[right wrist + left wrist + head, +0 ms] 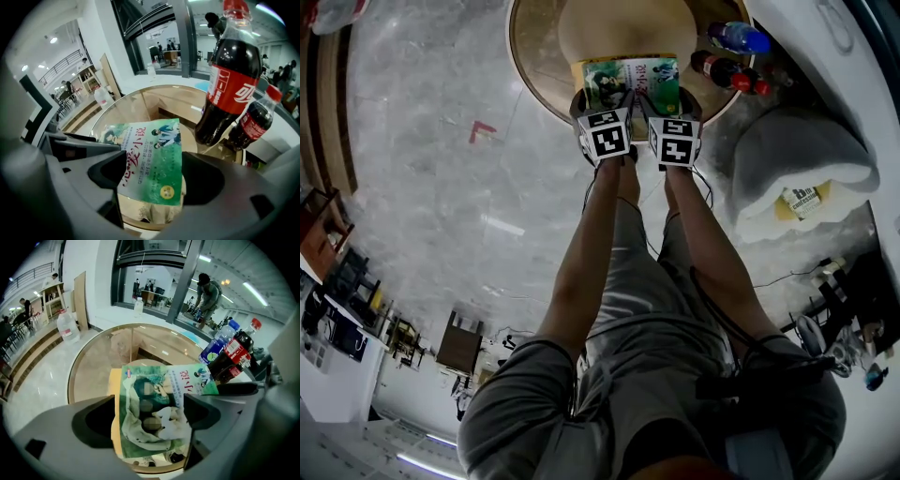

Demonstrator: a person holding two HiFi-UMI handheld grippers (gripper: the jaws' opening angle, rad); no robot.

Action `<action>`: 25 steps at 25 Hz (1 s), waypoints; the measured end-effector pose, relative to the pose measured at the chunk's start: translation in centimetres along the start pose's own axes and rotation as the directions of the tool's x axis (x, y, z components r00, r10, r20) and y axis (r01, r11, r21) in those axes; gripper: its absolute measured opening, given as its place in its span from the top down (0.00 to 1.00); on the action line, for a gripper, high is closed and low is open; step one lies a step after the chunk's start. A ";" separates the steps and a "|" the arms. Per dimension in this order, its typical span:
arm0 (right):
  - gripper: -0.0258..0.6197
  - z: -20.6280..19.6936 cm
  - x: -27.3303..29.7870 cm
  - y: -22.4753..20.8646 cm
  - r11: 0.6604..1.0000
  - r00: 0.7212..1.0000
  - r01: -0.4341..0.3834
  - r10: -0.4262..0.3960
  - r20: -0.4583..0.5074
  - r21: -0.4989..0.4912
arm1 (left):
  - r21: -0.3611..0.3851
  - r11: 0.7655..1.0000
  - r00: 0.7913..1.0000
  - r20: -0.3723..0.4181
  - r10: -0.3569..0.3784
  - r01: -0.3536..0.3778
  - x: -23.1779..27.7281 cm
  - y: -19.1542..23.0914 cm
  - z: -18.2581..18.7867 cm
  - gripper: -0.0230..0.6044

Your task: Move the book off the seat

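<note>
Both gape wide, gripping nothing: left tongs and right tongs straddle the green book at the round tabletop's six o'clock edge.

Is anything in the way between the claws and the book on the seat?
Nothing visible. The left claw and right claw stand open over the near edge of the book; the cola bottles stand aside.
</note>
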State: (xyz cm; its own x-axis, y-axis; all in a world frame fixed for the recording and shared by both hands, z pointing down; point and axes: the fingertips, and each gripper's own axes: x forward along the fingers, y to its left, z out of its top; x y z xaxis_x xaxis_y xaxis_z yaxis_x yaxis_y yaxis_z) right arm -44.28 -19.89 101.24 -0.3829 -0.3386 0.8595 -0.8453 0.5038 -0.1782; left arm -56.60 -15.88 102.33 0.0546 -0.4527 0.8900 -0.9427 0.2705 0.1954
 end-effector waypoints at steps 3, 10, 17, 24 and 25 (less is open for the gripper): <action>0.40 1.1 -1.0 0.4 1.000 0.999 -0.012 0.013 0.041 -0.017 | 0.005 1.000 0.999 0.047 0.002 -0.002 -1.2 -0.2 1.1 0.25; 0.41 5.2 -4.5 1.7 0.994 0.988 -0.027 0.042 0.145 -0.108 | 0.007 1.000 0.990 0.139 -0.007 0.006 -5.3 -1.3 4.4 0.25; 0.41 14.2 -12.5 3.8 0.989 0.951 -0.028 0.071 0.301 -0.146 | 0.004 1.000 0.959 0.283 0.015 -0.017 -15.2 -2.1 13.0 0.25; 0.41 26.5 -24.5 6.0 0.982 0.870 -0.014 0.105 0.481 -0.189 | -0.006 1.000 0.875 0.485 0.014 -0.012 -30.3 -3.0 25.1 0.25; 0.40 28.0 -26.6 6.2 0.982 0.858 -0.011 0.106 0.503 -0.187 | -0.007 1.000 0.858 0.514 0.015 -0.014 -32.7 -3.2 26.5 0.25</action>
State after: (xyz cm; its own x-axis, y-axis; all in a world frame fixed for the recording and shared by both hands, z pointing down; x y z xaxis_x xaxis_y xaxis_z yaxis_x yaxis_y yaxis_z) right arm -49.75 -30.04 63.90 -0.6052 -0.6369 0.4776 -0.7563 0.6473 -0.0950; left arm -64.12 -24.42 61.74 -0.1368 -0.8208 0.5546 -0.9411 0.2824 0.1859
